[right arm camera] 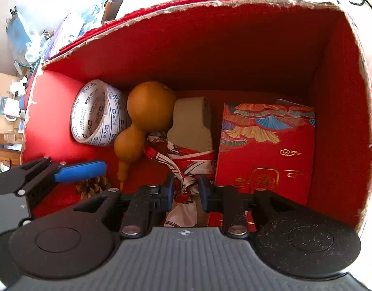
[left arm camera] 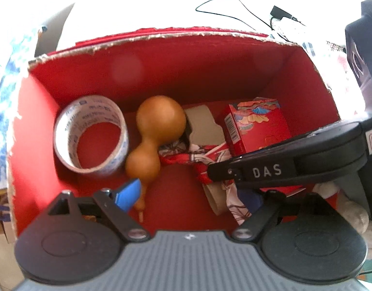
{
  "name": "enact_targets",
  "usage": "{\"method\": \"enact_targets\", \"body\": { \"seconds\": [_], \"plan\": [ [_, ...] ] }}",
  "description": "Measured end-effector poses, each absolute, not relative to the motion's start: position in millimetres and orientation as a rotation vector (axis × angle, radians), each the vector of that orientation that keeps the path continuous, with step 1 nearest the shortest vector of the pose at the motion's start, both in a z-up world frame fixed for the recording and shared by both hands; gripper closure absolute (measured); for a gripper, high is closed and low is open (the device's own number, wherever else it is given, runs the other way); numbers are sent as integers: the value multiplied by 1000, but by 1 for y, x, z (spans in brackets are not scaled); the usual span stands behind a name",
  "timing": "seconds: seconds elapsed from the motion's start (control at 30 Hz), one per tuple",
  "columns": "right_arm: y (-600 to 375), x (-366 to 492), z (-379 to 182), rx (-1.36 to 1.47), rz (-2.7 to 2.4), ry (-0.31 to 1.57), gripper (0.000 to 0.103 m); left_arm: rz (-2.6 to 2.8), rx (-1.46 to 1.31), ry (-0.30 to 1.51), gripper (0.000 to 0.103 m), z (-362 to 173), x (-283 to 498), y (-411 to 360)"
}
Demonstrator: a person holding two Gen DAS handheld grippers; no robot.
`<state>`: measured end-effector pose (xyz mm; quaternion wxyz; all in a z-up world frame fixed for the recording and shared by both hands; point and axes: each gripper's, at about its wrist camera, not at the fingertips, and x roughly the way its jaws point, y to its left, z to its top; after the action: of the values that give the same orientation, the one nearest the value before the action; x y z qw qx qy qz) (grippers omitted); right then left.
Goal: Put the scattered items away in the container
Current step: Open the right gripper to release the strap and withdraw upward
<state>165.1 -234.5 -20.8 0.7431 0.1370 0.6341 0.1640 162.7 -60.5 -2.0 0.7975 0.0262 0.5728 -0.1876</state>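
- The white tabletop (left arm camera: 149,0) carries a red box (left arm camera: 186,68) with a ragged cardboard rim.
- A thin black cable (left arm camera: 224,0) loops across the tabletop behind the box, running to a small black adapter (left arm camera: 278,12).
- Blue-and-white printed packaging (right arm camera: 65,31) lies beside the box's left wall.

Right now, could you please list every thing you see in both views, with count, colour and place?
box: 1, red inside, holds everything
tape roll: 1, white with blue print, left
gourd: 1, brown, beside the tape
patterned scarf: 1, red and white, middle
carton: 1, red with fan print, right
pine cone: 1, brown, front left
left gripper: 1, black, blue fingers, open
right gripper: 1, black, fingers around the scarf
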Motion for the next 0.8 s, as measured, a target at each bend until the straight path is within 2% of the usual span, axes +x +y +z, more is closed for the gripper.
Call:
{"method": "enact_targets", "body": {
  "seconds": [0.2,0.4,0.8],
  "plan": [
    [-246,161,-25,412,373,1402,74,-382,85,1220,16,-3,160,-61],
    [-249,152,-21,353,356,1388,74,-336,118,1220,15,-3,160,-62],
    [-239,157,-32,505,376,1428,71,-251,235,1123,14,13,145,-64]
  ]
}}
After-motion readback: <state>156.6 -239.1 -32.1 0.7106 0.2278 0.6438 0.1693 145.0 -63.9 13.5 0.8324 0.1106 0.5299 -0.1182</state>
